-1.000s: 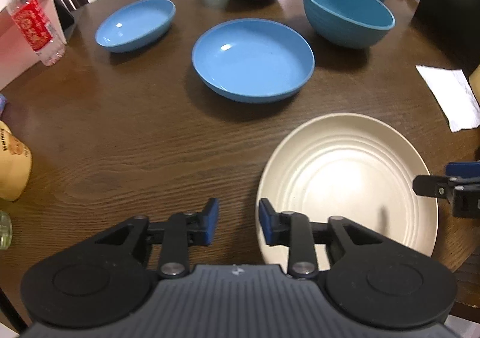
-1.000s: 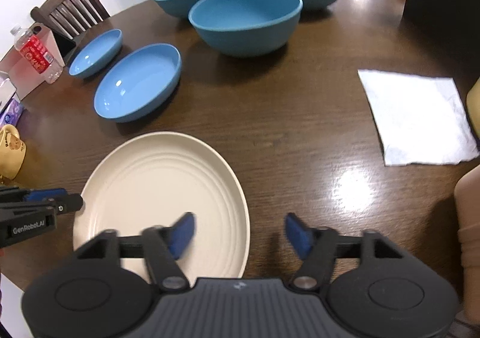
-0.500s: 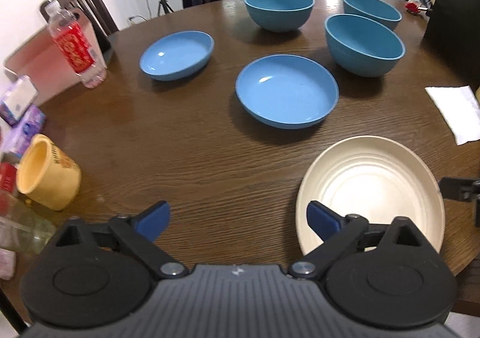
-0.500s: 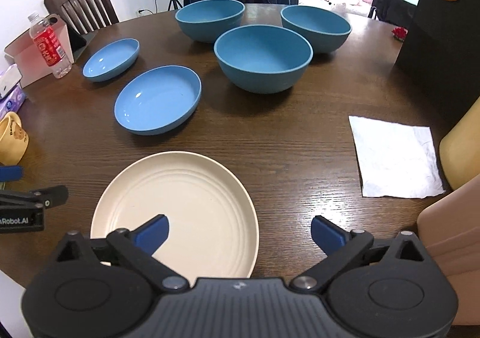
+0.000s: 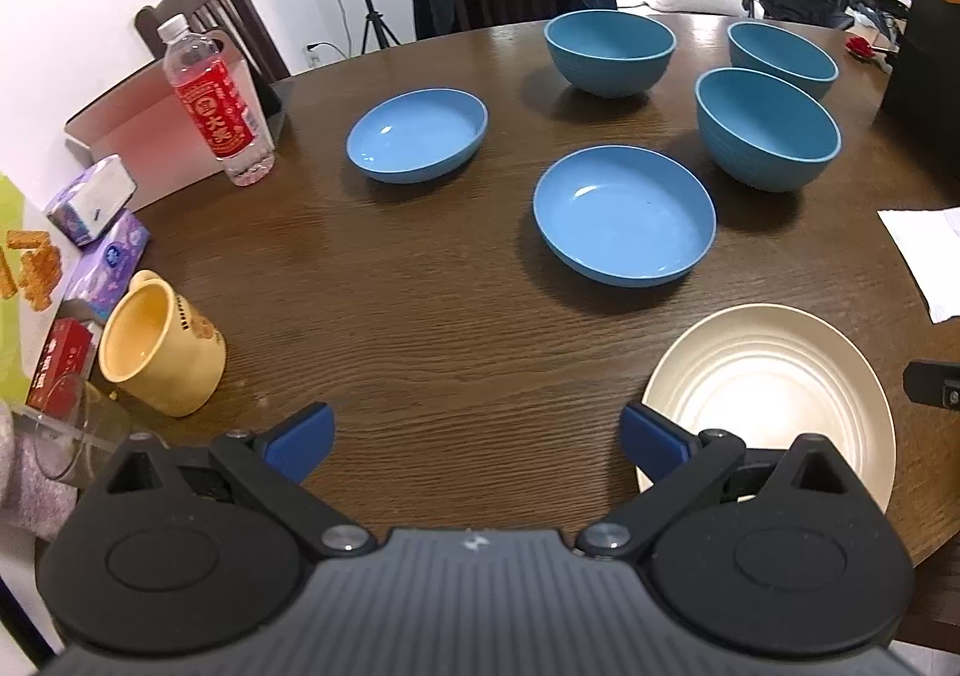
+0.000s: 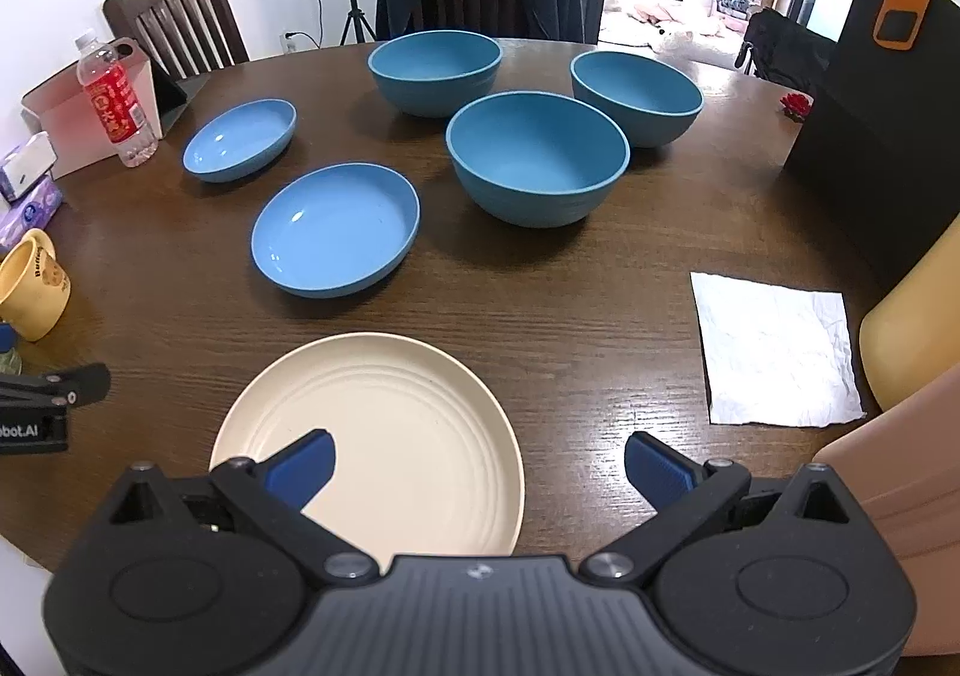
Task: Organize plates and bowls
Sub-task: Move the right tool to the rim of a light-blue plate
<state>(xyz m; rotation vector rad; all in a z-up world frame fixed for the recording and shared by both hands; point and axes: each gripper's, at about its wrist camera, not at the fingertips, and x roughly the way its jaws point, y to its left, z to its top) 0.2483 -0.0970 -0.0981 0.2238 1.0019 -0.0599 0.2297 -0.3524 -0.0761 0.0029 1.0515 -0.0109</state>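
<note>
Left gripper: fingers spread as wide as they go, having just been opening; nothing between them, only bare wood below. It sits at the bottom of the left wrist view.
Right gripper: fingers likewise spread wide, just opened, pinching nothing; the left fingertip hangs over the near part of the cream plate without visibly touching it.
Cream plate: flat on the surface at lower centre of the right wrist view, lower right in the left one; alone, nothing stacked on it.
Shallow blue dishes: two, one at mid-frame and a smaller-looking one up and to the left, apart from each other, not stacked.
Deep blue bowls: three in the upper middle, the nearest just beside the right rear bowl, the left rear bowl a little apart; none nested.
Done: judging by its place near the edge, the cream plate seems set down and let go.
Left: most of the job, as I read it. The dishes have yet to be stacked and the bowls nested or grouped.
Clutter: yellow mug, water bottle and white napkin lie at the edges, outside the task.
</note>
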